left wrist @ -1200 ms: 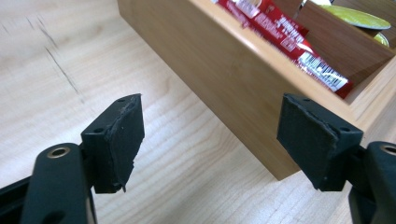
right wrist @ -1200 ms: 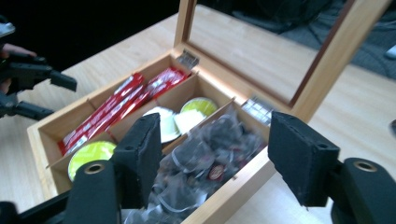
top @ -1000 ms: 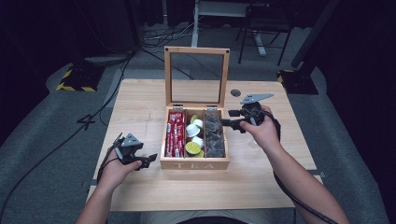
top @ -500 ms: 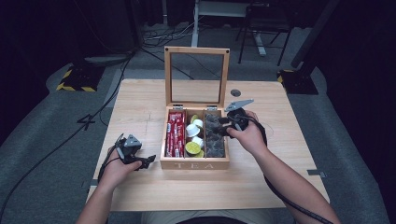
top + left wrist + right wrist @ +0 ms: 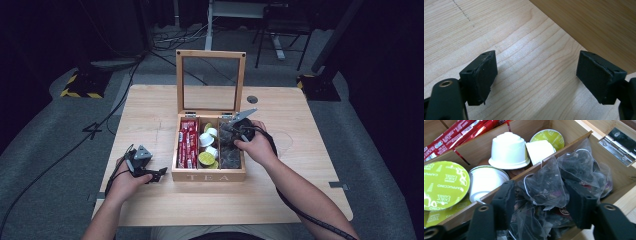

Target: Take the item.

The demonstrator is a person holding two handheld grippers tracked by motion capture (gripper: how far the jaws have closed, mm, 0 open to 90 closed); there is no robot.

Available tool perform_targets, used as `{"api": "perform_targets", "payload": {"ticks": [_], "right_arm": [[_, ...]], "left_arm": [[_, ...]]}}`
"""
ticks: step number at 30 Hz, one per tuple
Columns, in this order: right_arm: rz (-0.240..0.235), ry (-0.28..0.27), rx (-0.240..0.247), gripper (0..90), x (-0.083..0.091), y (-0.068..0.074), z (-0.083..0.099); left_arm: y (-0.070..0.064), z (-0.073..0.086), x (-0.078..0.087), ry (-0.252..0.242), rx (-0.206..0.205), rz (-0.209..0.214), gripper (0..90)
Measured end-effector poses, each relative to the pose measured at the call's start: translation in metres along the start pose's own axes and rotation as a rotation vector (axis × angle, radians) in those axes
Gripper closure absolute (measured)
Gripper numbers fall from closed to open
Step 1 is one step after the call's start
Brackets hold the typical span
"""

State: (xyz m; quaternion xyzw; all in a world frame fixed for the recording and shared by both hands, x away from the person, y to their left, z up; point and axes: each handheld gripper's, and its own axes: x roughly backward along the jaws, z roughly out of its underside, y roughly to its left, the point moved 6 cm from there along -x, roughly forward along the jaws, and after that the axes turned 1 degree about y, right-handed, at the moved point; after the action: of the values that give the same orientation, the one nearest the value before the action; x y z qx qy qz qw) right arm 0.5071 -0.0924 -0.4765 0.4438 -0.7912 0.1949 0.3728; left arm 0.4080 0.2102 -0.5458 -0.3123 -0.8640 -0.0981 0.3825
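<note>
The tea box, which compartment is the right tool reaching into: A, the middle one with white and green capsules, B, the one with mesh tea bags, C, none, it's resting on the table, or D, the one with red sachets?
B: the right tool has its jaws down in the compartment of mesh tea bags, either side of one bag, beside the capsules.

One wooden tea box (image 5: 208,175), three compartments, two hand-held tools, four visible coffee capsules (image 5: 508,151).
</note>
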Motion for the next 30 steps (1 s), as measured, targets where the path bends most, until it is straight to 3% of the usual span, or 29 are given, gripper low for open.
{"api": "perform_targets", "payload": {"ticks": [5, 9, 19, 30], "right_arm": [[0.010, 0.019, 0.037, 64.7, 0.001, -0.001, -0.001], [0.018, 0.049, 0.060, 74.9, 0.000, -0.001, -0.001], [0.011, 0.006, 0.048, 79.0, 0.008, -0.002, -0.004], [-0.017, -0.102, 0.008, 79.0, 0.030, -0.001, -0.013]], "left_arm": [[0.000, 0.000, 0.000, 0.001, 0.000, 0.000, 17.7], [0.000, -0.001, -0.001, -0.002, 0.002, -0.001, 17.7], [0.001, -0.001, -0.001, -0.003, 0.000, -0.002, 17.8], [0.001, -0.001, -0.001, -0.002, 0.005, 0.000, 17.8]]}}
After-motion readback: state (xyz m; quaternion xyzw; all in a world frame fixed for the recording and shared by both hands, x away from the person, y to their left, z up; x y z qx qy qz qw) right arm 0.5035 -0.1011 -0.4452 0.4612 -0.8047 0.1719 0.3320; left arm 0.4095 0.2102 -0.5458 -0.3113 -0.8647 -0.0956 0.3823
